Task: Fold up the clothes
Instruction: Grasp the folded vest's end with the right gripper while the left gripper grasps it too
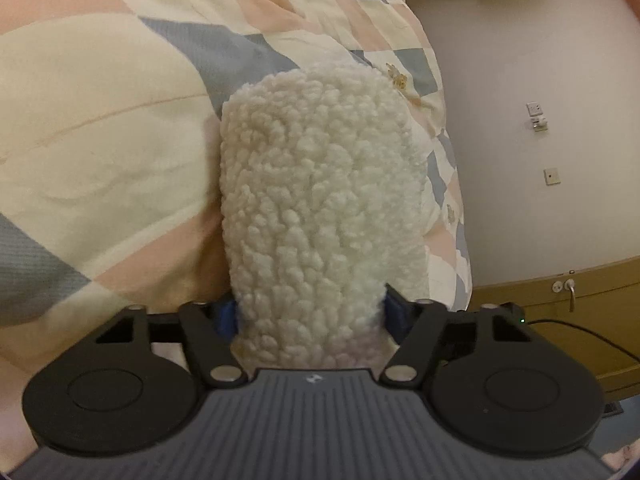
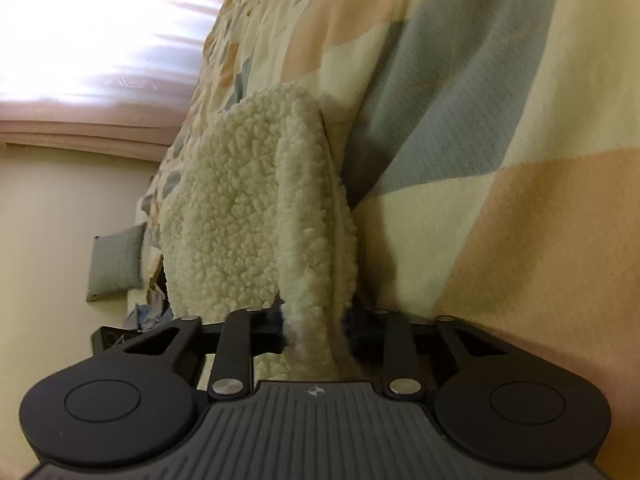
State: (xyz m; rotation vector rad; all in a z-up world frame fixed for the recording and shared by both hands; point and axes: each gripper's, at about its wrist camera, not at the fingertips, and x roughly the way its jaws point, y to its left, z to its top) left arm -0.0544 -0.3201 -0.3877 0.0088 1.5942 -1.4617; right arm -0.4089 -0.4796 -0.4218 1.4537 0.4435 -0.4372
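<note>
A cream, woolly fleece garment (image 1: 316,200) lies bunched on a patchwork quilt (image 1: 100,140) of cream, peach and grey-blue patches. My left gripper (image 1: 312,312) is shut on a thick bundle of the fleece, which fills the gap between the blue pads (image 1: 227,318) and hides the fingertips. In the right wrist view the same fleece (image 2: 240,208) shows as stacked, folded layers over the quilt (image 2: 500,140). My right gripper (image 2: 314,320) is shut on a narrow folded edge of it, with the jaws close together.
The bed's edge drops off at the right of the left wrist view, with a white wall and wall sockets (image 1: 536,114) beyond. A wooden panel with a metal handle (image 1: 572,296) and a black cable (image 1: 592,336) sit lower right. A grey cushion (image 2: 116,260) and a bright curtain (image 2: 80,40) lie left.
</note>
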